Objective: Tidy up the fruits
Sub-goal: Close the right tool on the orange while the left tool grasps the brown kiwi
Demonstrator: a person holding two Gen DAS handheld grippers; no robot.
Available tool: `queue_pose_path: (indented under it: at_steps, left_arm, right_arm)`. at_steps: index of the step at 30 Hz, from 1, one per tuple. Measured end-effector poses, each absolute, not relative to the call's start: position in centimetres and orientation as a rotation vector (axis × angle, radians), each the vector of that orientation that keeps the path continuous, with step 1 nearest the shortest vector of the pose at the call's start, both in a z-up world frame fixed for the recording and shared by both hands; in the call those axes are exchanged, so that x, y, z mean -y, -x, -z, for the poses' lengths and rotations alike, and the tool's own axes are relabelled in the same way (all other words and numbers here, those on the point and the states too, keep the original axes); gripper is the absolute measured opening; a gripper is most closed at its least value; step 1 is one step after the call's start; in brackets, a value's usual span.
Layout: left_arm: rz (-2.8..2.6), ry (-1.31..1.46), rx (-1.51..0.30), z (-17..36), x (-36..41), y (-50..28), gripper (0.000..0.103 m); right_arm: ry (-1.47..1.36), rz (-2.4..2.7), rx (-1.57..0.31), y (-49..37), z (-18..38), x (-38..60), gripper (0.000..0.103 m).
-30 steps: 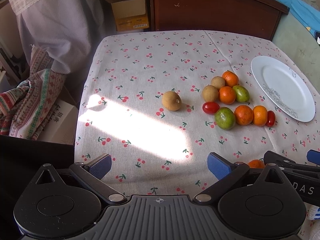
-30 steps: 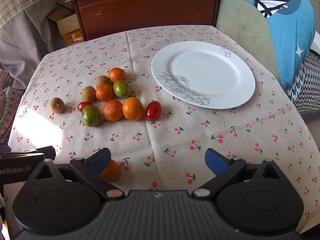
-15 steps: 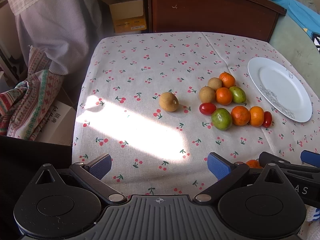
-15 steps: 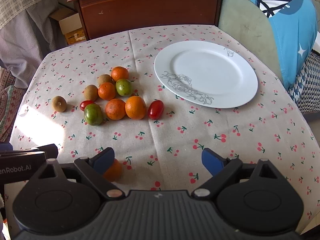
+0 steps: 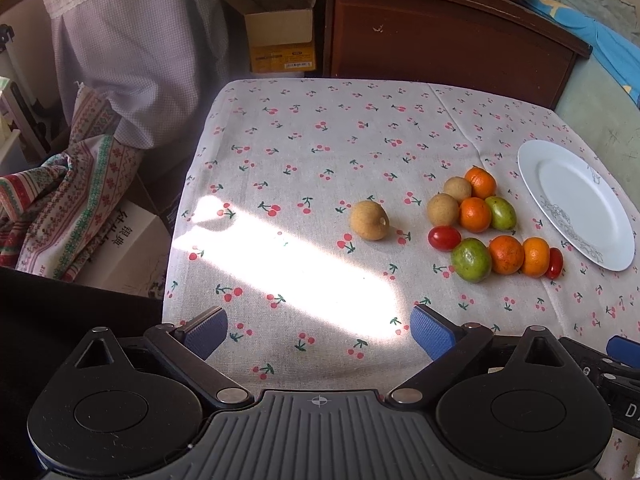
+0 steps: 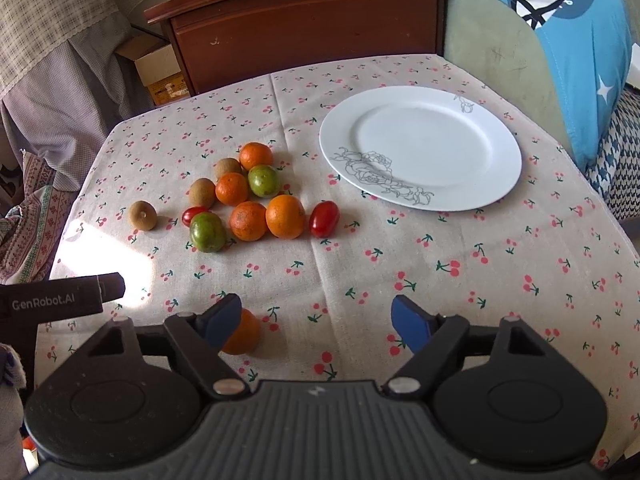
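White plate (image 6: 420,148) sat bare beside clustered fruits (image 6: 248,196); left gripper (image 5: 318,332) and right gripper (image 6: 316,320) both hung spread apart.

Worktop (image 5: 360,128) draped in pale cloth printed with red cherries, crossed by a bright patch of sunlight (image 5: 288,272) near the left front. Behind it, a dark wooden headboard (image 6: 304,32), scuffed in spots. Left of that, an open cardboard box (image 5: 280,36) on the floor beside a checked curtain (image 5: 132,60). Striped patterned fabric (image 5: 60,208) heaped over a white box (image 5: 128,252) at far left. To the right, a bed with blue bedding (image 6: 576,40) and houndstooth cloth (image 6: 620,160).
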State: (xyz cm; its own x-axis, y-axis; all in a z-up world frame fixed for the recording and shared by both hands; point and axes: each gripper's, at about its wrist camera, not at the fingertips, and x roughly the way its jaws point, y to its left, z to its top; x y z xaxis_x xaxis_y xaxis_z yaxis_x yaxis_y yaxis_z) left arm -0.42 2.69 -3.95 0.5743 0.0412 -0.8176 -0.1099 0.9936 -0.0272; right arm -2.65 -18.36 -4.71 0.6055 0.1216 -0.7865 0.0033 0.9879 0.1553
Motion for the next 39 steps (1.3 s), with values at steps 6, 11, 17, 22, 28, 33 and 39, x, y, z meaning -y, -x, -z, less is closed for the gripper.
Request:
queue_pose_path:
  at_steps: [6,11,17,22,28,33,39]
  left_arm:
    - [-0.098,0.087,-0.945,4.5,-3.5,0.1,0.094]
    - [-0.097,0.114,-0.929,4.6,-4.0,-0.1,0.093]
    - [-0.086,0.121,-0.909,4.7,-3.9,-0.9,0.087]
    - [-0.066,0.118,-0.887,5.1,-3.5,-1.9,0.084]
    - [-0.029,0.102,-0.830,5.3,-3.0,-3.1,0.079]
    - [0.009,0.068,-0.812,5.9,-2.3,-4.2,0.075]
    - [0.033,0.044,-0.798,6.7,-1.7,-4.8,0.064]
  right_arm:
    - [-0.149,-0.146,-0.915,4.0,5.1,17.9,0.070]
    - [-0.142,-0.189,-0.910,5.0,5.6,17.4,0.058]
    - [-0.150,-0.215,-0.908,4.8,6.1,16.9,0.043]
    - [-0.162,-0.231,-0.895,4.7,6.2,16.8,0.038]
    - [-0.114,-0.251,-0.881,4.7,6.6,15.7,0.037]
    - [-0.116,-0.255,-0.863,4.5,6.7,15.3,0.037]
    - [-0.102,-0.260,-0.844,4.5,6.9,15.1,0.034]
